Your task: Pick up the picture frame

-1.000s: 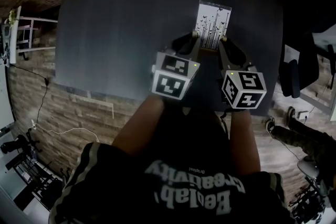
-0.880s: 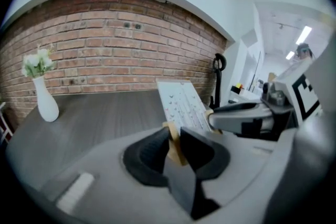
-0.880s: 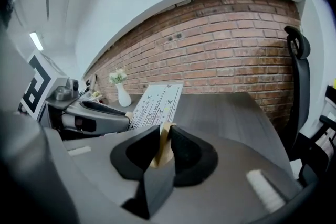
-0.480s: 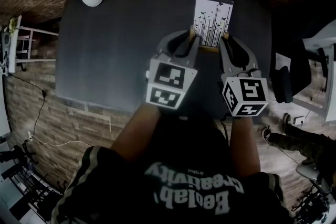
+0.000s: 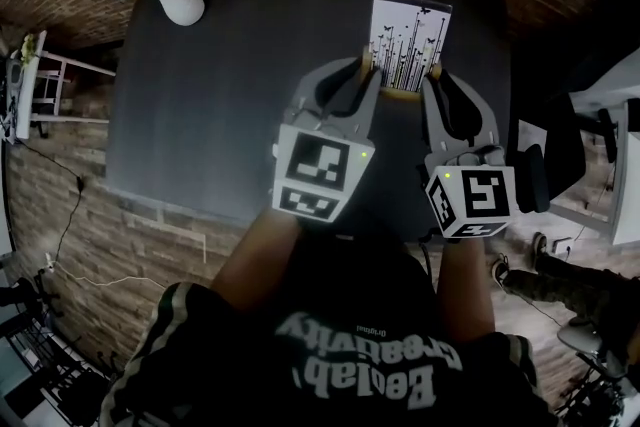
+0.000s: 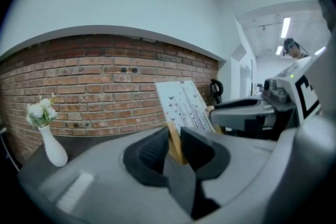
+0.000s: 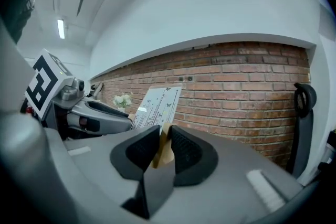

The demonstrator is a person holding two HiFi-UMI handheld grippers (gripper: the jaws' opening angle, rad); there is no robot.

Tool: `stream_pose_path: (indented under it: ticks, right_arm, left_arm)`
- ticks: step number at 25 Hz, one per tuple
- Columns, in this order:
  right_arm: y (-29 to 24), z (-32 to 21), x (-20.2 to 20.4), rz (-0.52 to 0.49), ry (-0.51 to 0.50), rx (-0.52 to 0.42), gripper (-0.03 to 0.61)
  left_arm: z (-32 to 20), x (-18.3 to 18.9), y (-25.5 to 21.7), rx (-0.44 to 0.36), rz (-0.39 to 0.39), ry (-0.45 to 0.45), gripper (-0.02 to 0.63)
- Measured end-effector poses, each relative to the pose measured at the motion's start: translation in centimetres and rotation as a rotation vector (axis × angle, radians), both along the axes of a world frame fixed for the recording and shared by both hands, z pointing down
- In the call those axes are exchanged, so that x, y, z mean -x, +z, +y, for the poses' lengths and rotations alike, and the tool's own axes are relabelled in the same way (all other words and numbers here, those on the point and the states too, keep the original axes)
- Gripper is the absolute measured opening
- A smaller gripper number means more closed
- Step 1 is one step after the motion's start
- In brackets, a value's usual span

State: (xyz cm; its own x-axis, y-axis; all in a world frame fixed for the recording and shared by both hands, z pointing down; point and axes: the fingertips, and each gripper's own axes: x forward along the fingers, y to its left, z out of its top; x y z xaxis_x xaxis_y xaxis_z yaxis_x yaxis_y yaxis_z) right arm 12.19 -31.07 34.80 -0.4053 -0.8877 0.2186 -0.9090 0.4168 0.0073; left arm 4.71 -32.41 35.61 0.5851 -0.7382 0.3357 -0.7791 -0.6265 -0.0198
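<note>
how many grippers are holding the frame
2. The left gripper is clamped on the near left corner of the frame. The right gripper is clamped on its near right corner.

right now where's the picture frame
Head view, upper centre-right: the picture frame is clamped by the left gripper and right gripper at its near corners, over the dark table.

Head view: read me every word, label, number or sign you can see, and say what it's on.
"Beolab Creativity", upside down, first word uncertain: white print on the person's black shirt.
Small line above that print: too small to read.
No legible words on the white picture frame with butterfly print.
Coded square patterns only, no words, on the marker cube of the left tool and the cube of the right tool.
</note>
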Motion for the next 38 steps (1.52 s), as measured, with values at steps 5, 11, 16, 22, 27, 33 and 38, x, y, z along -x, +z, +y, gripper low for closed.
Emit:
stream_pose_path:
  ticks: [5,11,16,22,27,33,38]
  right_arm:
    - [-2.5,-0.2,0.8,0.005,-0.032,-0.09,0.077]
    - [-6.5,0.0,1.0,0.003,-0.043,-0.167,0.075]
    - [-10.6,-0.6,0.5,0.003,-0.053,-0.22,0.077]
    - [-13.1,-0.2,0.5,0.0,-0.056,-0.27,0.077]
    - [-14.1,0.3,0.6,0.001,-0.058,-0.302,0.077]
    - [-16.0,1.2,0.7,0.01,-0.053,-0.345,0.077]
    - [-17.3,2.0,0.8,0.018,-0.058,-0.368,0.077]
  left_arm:
    - [-0.4,0.7,-2.5,-0.063,0.004,-0.013,0.069]
    - [0.0,1.0,-6.7,-0.15,0.009,-0.019,0.069]
    - [-0.6,0.5,-10.8,-0.203,0.013,-0.022,0.069]
    - [-0.2,0.5,-13.4,-0.254,0.011,-0.029,0.067]
    - [0.4,0.6,-14.6,-0.287,0.011,-0.028,0.067]
    - [1.2,0.7,-16.5,-0.331,0.024,-0.026,0.067]
    - [2.0,0.8,-17.7,-0.354,0.029,-0.023,0.067]
